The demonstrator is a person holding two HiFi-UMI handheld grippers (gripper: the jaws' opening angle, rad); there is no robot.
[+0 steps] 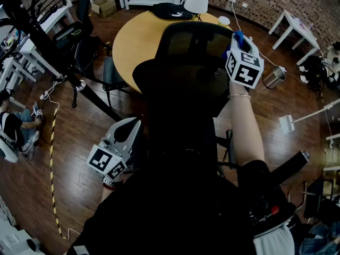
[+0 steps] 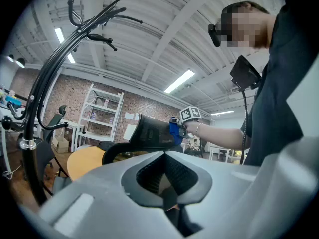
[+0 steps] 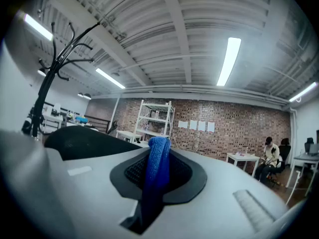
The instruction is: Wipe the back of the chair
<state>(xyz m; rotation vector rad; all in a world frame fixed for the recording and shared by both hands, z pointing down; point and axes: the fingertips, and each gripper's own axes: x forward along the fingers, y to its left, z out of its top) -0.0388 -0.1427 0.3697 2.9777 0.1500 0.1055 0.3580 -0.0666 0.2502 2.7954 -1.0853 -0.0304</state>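
Chair back (image 1: 191,62), likely springy mesh on a stiff rim, is standing just before the round table (image 1: 133,41), with the right gripper (image 1: 237,39) clamping a limp blue cloth (image 3: 158,168) at its top edge and the left gripper (image 1: 126,132) hanging closed, empty, free for bracing the rim.

The cloth (image 3: 157,166) is bright blue against the black mesh of the chair back (image 1: 194,49). The left gripper (image 1: 126,132) and the right gripper (image 1: 237,40) are pale grey, their cubes patterned in black-and-white squares. The round table (image 1: 133,41) is honey-yellow, the floor (image 1: 74,132) dark brown planks, the far wall (image 3: 239,133) reddish brick.
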